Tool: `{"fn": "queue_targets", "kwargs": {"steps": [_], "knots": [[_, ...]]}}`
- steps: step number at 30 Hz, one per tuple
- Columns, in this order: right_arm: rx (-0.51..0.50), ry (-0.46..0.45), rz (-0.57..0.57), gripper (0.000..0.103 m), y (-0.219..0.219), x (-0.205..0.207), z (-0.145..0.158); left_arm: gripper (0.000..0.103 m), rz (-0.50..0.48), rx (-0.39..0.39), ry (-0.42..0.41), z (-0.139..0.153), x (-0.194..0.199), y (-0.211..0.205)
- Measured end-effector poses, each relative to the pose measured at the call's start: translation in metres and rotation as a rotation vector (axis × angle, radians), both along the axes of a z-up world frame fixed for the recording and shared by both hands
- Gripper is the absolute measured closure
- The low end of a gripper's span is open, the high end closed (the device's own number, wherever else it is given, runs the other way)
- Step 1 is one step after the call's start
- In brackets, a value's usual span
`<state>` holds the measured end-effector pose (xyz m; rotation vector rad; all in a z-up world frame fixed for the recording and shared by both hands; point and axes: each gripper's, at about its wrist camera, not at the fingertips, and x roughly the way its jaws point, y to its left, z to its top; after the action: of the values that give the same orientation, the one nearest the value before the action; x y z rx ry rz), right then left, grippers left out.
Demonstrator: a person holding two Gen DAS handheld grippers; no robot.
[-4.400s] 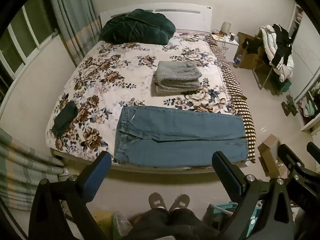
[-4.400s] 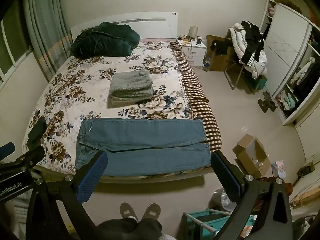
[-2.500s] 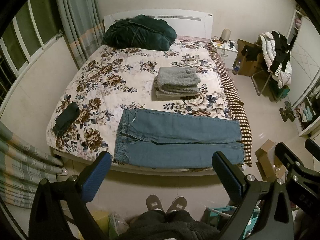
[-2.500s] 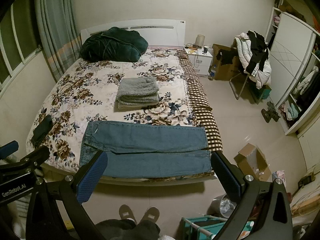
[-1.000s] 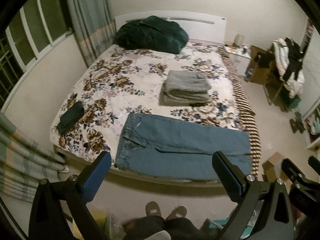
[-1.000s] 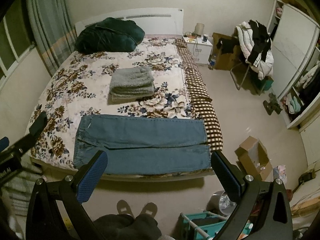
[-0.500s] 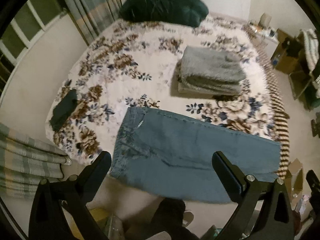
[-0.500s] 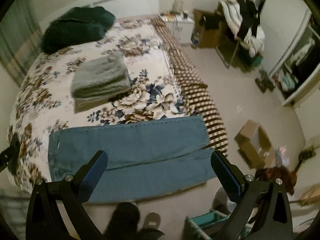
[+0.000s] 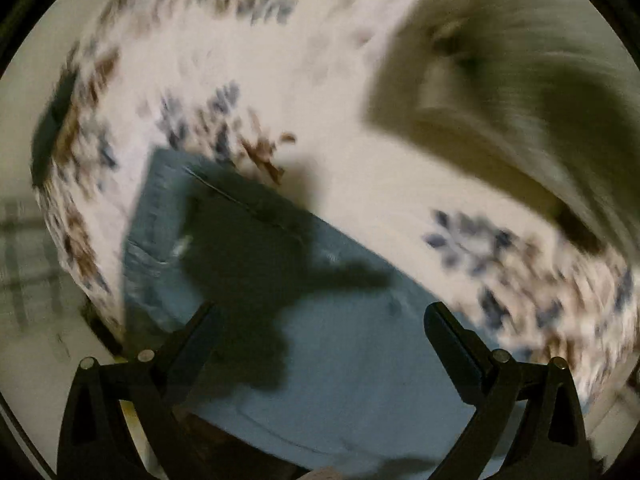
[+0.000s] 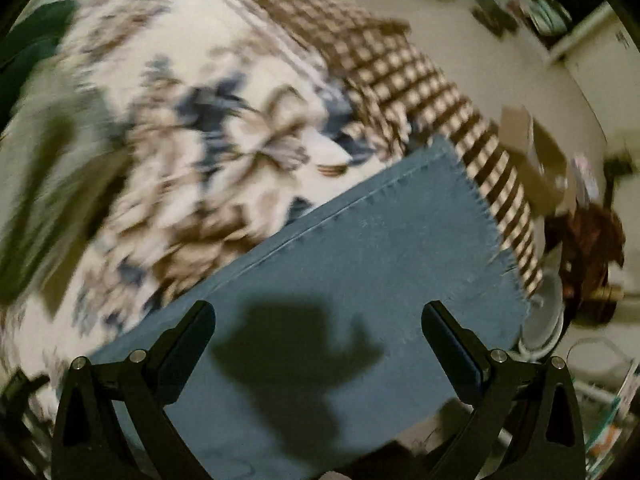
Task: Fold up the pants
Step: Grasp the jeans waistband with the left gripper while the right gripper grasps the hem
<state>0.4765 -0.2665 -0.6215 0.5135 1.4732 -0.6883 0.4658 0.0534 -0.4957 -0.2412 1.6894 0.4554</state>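
Blue jeans (image 9: 344,344) lie flat along the near edge of a bed with a floral cover (image 9: 360,184). The left wrist view shows the waist end, blurred by motion. My left gripper (image 9: 320,332) is open and empty just above the denim, its shadow falling on the waist. The right wrist view shows the leg ends (image 10: 384,264) with frayed hems near the checked bed side. My right gripper (image 10: 318,328) is open and empty just above the legs, with its shadow on the cloth.
A folded grey blanket stack (image 9: 520,80) lies on the bed beyond the jeans. A dark small item (image 9: 52,128) lies at the bed's left edge. A checked blanket (image 10: 420,92) hangs on the right side. A cardboard box (image 10: 532,160) and clutter stand on the floor.
Both grippers have dropped fast from a high view of the whole bed to close above the jeans, left over the waist, right over the leg ends. Both stay open.
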Motion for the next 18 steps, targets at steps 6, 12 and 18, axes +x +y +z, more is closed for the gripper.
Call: {"fn": "queue_targets", "kwargs": {"steps": [6,12,18], "knots": [[0.086,0.067,-0.177,0.000,-0.052,0.003,-0.092,0.000,0.142,0.003,0.081,-0.068,0.010,0.022],[0.170,0.057,-0.285,0.012,-0.066,-0.005,-0.139,0.021,0.158,0.021,-0.010,-0.061,-0.004,0.021],[0.178,-0.023,-0.278,0.086,-0.060,-0.021,-0.138,0.097,0.101,0.006,-0.138,-0.008,-0.030,0.016]]}}
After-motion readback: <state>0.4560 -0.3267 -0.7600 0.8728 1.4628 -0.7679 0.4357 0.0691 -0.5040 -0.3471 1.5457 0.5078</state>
